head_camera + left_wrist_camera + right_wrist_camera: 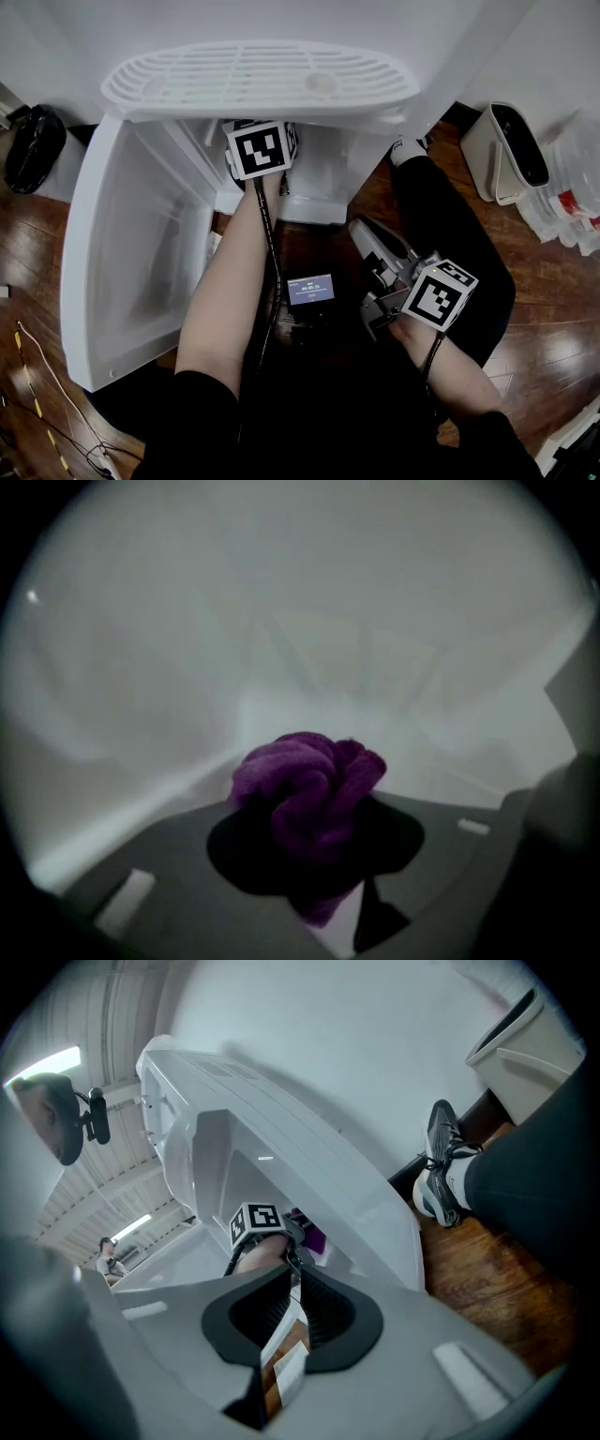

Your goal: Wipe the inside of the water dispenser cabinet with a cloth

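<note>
Two tools are in view, one in each hand, together with one cloth, one dispenser, one screen, one shoe and one bin. At far left a glossy black bag (33, 145) slumps on the dark wooden plank floor (37, 244). Next comes the white plastic water dispenser (258, 80), its top a rounded tray of slotted grille. Its one smooth white cabinet door (122, 272) is swung wide open to the left.

The open cabinet (173, 169) under the tray holds two things: the front of the left tool (319, 855) and the purple terry cloth (309, 789). That tool's black-and-white marker cube (258, 150) sits at the cabinet mouth. Its jaws are clenched on the cloth, which is bunched into a soft, rose-like knot of folds in front of the pale inner walls. Whether the cloth touches a wall cannot be told.

Between the person's forearms a small rectangular lit screen (310, 290) shows above the floor. To its right the right tool (292, 1309), with a marker cube of its own (439, 295), is outside the cabinet. Its ribbed black pads are closed together with nothing between them.

Further right one grey-and-white shoe (408, 148) rests on the floor by the dispenser's corner. One cream, rounded plastic bin (492, 155) stands near the wall. What lies in its dark opening cannot be told.
</note>
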A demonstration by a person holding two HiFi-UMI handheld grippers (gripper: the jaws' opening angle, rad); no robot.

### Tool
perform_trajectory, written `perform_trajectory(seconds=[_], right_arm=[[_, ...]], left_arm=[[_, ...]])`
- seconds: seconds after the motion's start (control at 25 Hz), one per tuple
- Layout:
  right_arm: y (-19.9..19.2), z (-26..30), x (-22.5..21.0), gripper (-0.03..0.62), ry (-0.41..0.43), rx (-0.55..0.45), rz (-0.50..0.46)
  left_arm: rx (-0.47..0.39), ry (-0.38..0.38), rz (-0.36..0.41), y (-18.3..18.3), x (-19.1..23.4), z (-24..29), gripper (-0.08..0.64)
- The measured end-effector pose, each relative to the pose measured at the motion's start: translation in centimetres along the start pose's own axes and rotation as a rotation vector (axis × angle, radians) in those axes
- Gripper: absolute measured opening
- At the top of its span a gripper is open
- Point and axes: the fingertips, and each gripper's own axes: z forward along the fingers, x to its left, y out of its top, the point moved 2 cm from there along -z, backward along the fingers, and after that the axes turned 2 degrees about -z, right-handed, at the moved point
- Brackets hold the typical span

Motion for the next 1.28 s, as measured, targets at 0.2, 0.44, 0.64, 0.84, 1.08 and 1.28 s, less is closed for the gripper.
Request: perform_trajectory(seconds=[0.2, 0.44, 0.64, 0.84, 1.08, 1.28], right_arm=[[-0.1, -0.1, 0.1, 0.034, 0.000, -0.002, 0.007], [-0.2, -0.3, 0.1, 0.034, 0.000, 0.001, 0.013], [-0.3, 0.0, 0.5, 0.034, 0.016, 0.003, 0.006], [-0.7, 0.1, -0.1, 0.034, -0.012, 0.013, -0.005], [-0.8, -0.3, -0.9, 0.034, -0.044, 0.013, -0.029], [-0.6, -0.3, -0.6, 0.034, -0.032, 0.009, -0.021]], left_arm=[[-0.141, -0.106, 0.042, 4.3, -3.6, -2.3, 0.181], [-0.318, -0.187, -0.560, 4.6, -1.7, -8.3, 0.181], [-0.413, -0.197, -0.939, 2.3, 2.1, -11.6, 0.181], [-0.476, -0.224, -0.974, 6.2, 3.8, -8.2, 0.181], [-0.494, -0.206, -0.949, 8.6, 3.5, -3.8, 0.181], [-0.581, -0.295, -1.039, 5.8, 3.9, -9.9, 0.181]])
